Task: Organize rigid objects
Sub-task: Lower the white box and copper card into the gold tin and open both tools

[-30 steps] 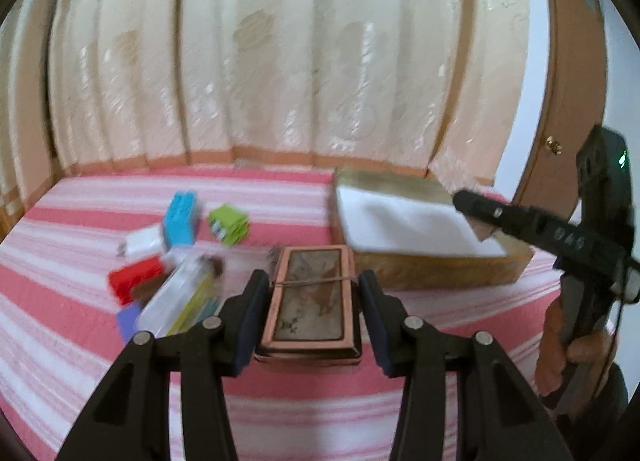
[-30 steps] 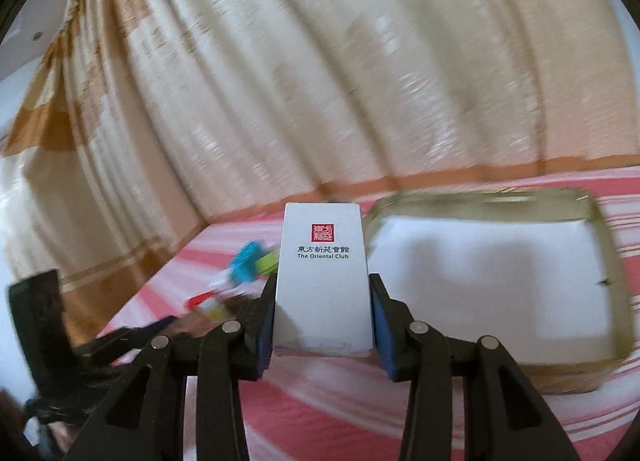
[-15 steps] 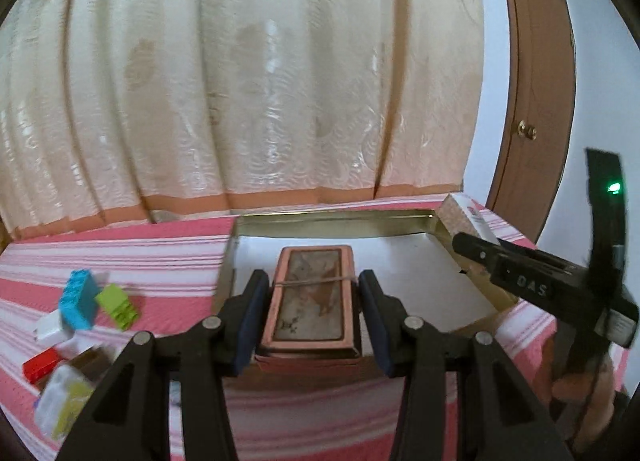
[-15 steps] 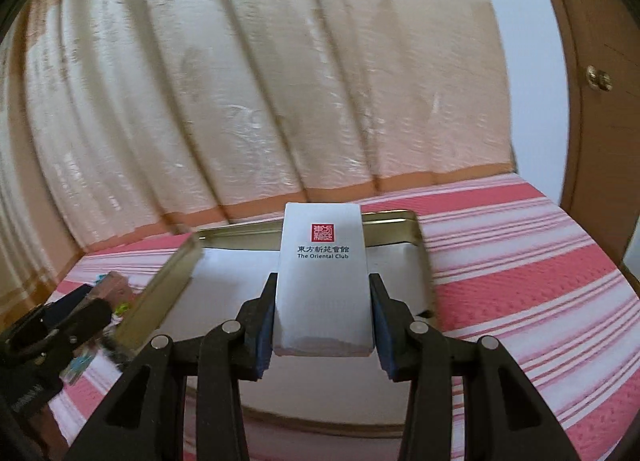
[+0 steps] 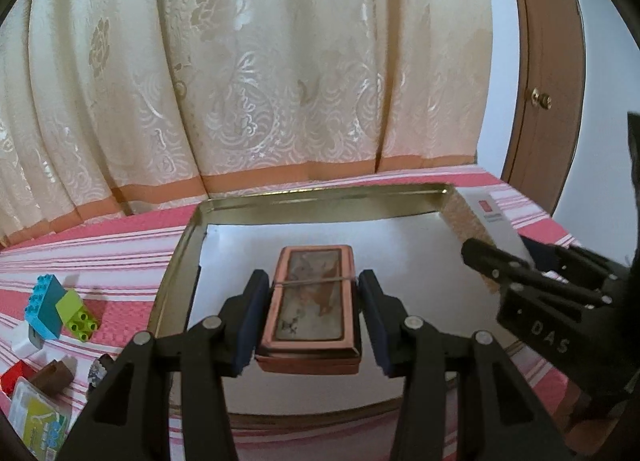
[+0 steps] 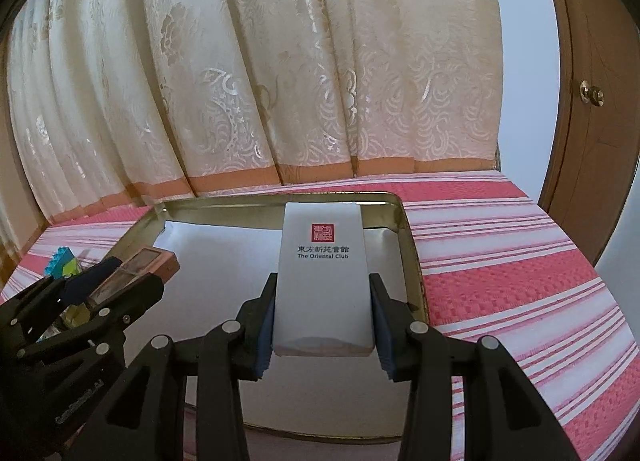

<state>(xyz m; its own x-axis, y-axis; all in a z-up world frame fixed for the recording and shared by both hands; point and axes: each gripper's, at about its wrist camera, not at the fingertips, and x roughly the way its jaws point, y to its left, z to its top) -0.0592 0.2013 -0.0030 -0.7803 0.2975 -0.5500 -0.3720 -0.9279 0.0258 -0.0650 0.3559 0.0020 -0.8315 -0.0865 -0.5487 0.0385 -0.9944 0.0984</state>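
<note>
Both loads had swung from the toy pile to above the shallow gold-rimmed, white-lined tin tray [image 5: 188, 237]. The left gripper [image 5: 308, 321] clamped a copper-framed rectangular case [image 5: 310, 301]; the right gripper [image 6: 322, 315] clamped a white printed card box [image 6: 322, 273]. Releasing too high could bounce either against the rim.

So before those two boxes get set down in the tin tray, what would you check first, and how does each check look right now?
1. Left gripper holds the pink-rimmed flat tin box squarely: ok.
2. Right gripper holds the white rectangular card box with red seal squarely: ok.
3. Both boxes are over the gold metal tray with white lining: ok.
4. Bare tray floor beneath each box: ok.
5. Gap between the two grippers: ok, they are apart.
6. Height of boxes above the tray floor: cannot tell.
</note>
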